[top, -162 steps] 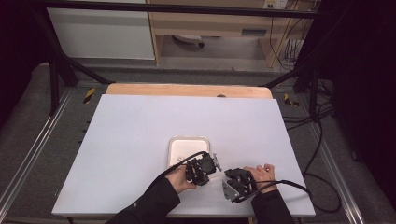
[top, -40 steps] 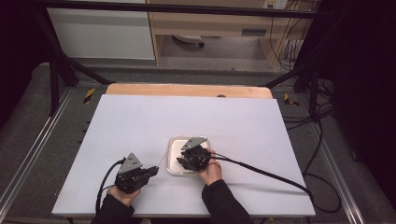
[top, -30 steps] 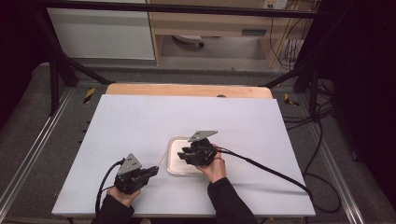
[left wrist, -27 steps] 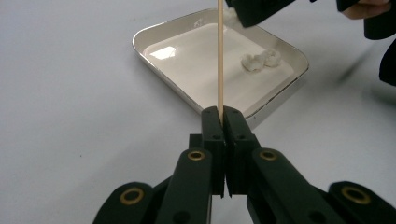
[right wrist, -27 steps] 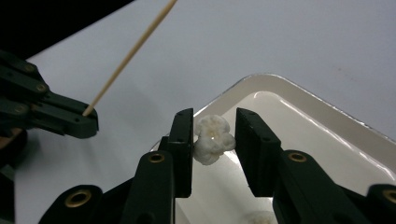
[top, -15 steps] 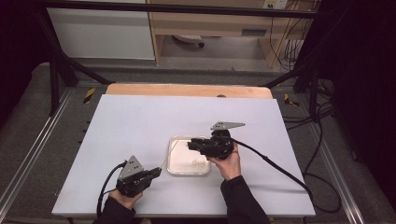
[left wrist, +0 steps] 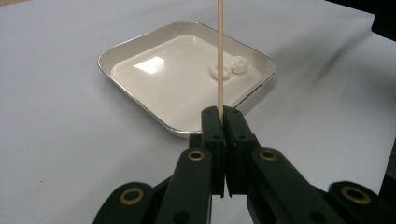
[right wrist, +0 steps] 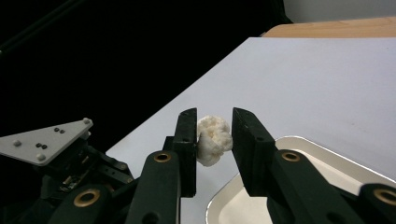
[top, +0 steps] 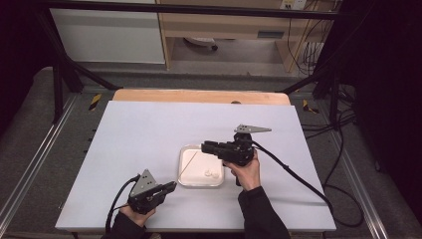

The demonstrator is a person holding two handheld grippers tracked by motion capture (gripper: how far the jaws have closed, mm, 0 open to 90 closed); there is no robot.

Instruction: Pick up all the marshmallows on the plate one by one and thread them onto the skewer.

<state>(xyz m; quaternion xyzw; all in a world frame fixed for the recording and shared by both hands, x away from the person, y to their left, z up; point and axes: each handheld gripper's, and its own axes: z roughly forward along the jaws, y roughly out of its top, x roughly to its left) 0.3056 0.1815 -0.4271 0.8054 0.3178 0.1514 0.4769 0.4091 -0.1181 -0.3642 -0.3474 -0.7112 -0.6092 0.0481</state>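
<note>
A shallow white tray (top: 184, 182) lies near the table's front; small white lumps (top: 212, 174) sit in its near right part. My left gripper (top: 172, 185), at the front left of the tray, is shut on a thin wooden skewer (top: 188, 163) that slants up over the tray. In the left gripper view the skewer (left wrist: 219, 56) rises from the shut left gripper (left wrist: 223, 112), with the lumps (left wrist: 229, 69) behind it. My right gripper (top: 204, 146) hovers above the tray's far right, pointing left. It (right wrist: 215, 115) is shut on a white puffy lump (right wrist: 213, 139).
The white table top (top: 149, 134) has free room left of and behind the tray. A wooden strip (top: 199, 96) runs along the far edge. Black cables (top: 293, 174) trail from the grippers. The left gripper's grey plate (right wrist: 44, 141) appears in the right gripper view.
The right gripper rose from the tray and drew back to the right with the white lump. The left gripper, once beside the right at the tray's front, has stayed at front left.
</note>
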